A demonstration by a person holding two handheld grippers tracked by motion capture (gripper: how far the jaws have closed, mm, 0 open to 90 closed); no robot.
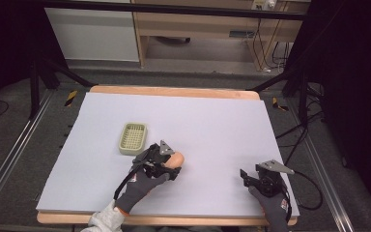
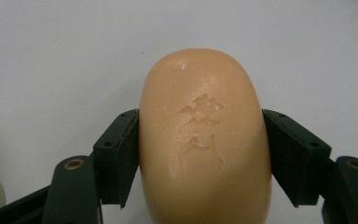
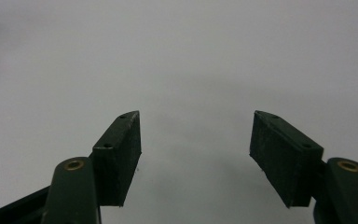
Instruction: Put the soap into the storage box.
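A peach-coloured oval bar of soap (image 2: 204, 140) with a stamped mark on its face sits between both black jaws of my left gripper (image 2: 200, 140), which press on its two sides. From above, that gripper (image 1: 174, 164) is at the table's centre-left with the soap (image 1: 177, 160) sticking out to the right of it, a gloved hand behind. A pale green slotted soap dish (image 1: 133, 137) lies just left and beyond it, apart from the soap. My right gripper (image 3: 196, 149) stands open over bare white surface; in the high view this gripper (image 1: 245, 176) rests near the front right.
The white sheet (image 1: 212, 125) covers a wooden table with its front edge (image 1: 174, 220) close to the person. Black frame legs, cables and a wooden cabinet stand beyond the table's far edge.
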